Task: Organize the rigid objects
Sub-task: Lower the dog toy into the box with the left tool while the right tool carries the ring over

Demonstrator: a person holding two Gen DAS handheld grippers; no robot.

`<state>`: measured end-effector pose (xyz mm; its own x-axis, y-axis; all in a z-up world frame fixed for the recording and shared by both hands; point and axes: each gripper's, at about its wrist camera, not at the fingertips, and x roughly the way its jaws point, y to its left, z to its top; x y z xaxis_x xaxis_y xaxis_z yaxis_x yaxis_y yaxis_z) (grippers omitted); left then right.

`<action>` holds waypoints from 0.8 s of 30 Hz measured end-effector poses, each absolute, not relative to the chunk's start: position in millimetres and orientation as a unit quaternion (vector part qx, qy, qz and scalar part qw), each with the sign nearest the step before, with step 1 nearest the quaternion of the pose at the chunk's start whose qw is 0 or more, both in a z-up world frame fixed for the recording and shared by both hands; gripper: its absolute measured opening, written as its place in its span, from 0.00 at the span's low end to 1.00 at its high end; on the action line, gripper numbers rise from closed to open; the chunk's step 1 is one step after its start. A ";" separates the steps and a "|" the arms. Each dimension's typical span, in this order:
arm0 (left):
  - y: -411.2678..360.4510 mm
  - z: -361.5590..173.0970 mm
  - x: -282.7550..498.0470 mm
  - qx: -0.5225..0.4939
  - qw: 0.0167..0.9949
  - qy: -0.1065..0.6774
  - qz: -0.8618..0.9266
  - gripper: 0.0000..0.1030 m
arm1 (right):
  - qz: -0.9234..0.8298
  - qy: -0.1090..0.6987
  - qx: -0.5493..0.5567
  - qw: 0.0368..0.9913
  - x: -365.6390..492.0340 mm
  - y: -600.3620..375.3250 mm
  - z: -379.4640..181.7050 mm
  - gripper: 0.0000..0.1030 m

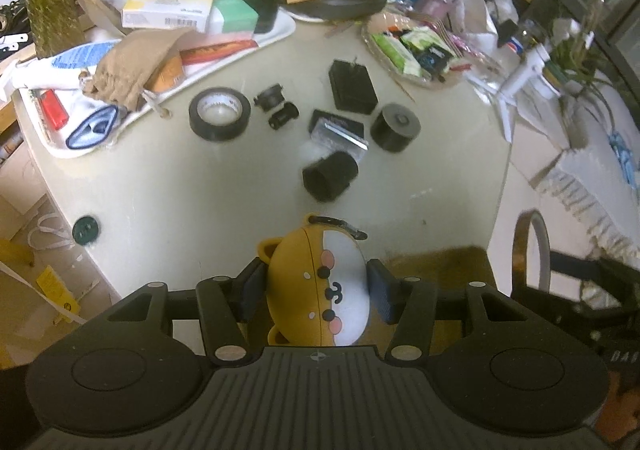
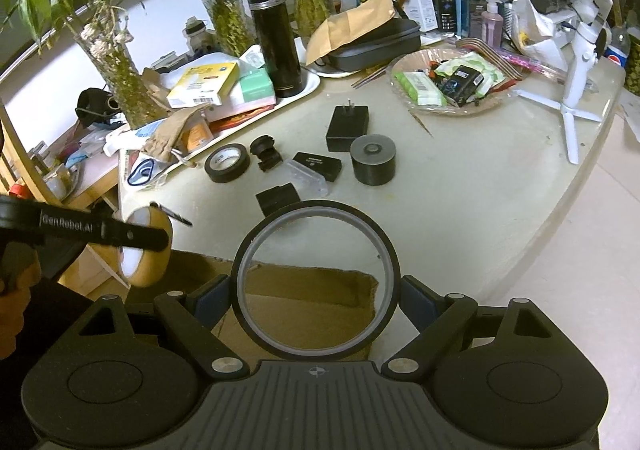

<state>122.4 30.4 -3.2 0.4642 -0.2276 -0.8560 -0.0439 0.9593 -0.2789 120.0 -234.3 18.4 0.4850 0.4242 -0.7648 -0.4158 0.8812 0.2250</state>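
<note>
bear case (image 1: pixel 320 286), orange and white with a cartoon face, sits pinched between the pads of my left gripper (image 1: pixel 318 290), held above the near edge of the table (image 1: pixel 168 186). a dark clip sticks out of its top. my right gripper (image 2: pixel 316 302) is clamped on a thin tape ring (image 2: pixel 316 282), standing upright between the fingers, and through its hole i see a brown box (image 2: pixel 304 310) below. from the right view, the left gripper (image 2: pixel 132 246) shows at the left with the case in it.

on the table beyond lie the other black pieces: a tape roll (image 1: pixel 219 113), a small lens (image 1: pixel 270 96) with a little cylinder (image 1: pixel 283 116) just beside it, a plug adapter (image 1: pixel 353 87), a flat black box (image 1: pixel 338 123) touching a clear plastic piece (image 1: pixel 340 138), a short drum (image 1: pixel 395 127), and a black tube (image 1: pixel 330 176) nearest me. a white tray (image 1: pixel 276 35) of clutter sits behind at left, with a black flask (image 2: pixel 276 38) standing on it.
</note>
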 end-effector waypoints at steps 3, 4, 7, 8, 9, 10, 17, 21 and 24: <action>26.0 -9.8 116.2 -0.124 0.842 0.522 -0.059 0.51 | 0.247 0.443 0.002 0.862 116.4 -233.2 19.9 0.88; 24.9 -12.3 114.9 -0.122 0.840 0.525 -0.060 0.51 | 0.247 0.443 0.002 0.862 115.3 -232.9 20.3 0.88; 21.0 -21.5 114.4 -0.110 0.834 0.537 -0.061 0.51 | 0.249 0.443 0.001 0.861 112.3 -232.8 20.6 0.88; 19.4 -25.1 114.2 -0.105 0.833 0.540 -0.061 0.51 | 0.250 0.444 0.000 0.861 111.1 -232.4 20.1 0.88; 17.9 -28.6 114.2 -0.099 0.832 0.543 -0.060 0.51 | 0.251 0.444 -0.001 0.860 109.6 -232.0 19.8 0.88; 17.2 -30.0 114.4 -0.097 0.830 0.545 -0.060 0.51 | 0.252 0.445 -0.001 0.860 108.7 -232.0 19.3 0.88; 9.6 -49.0 118.1 -0.088 0.819 0.565 -0.055 0.52 | 0.255 0.448 -0.002 0.857 103.9 -230.0 16.5 0.88; 9.2 -48.8 118.5 -0.099 0.825 0.553 -0.063 0.53 | 0.256 0.451 -0.003 0.855 103.9 -229.5 13.8 0.88; 10.3 -43.9 115.3 -0.095 0.831 0.546 -0.054 0.53 | 0.257 0.454 -0.002 0.853 102.7 -229.3 11.5 0.88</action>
<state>115.3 10.3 -43.9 0.3979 -0.1932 -0.8969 -0.0148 0.9761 -0.2169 102.7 -229.3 11.5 0.4562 0.4365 -0.7754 -0.4409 0.8678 0.2291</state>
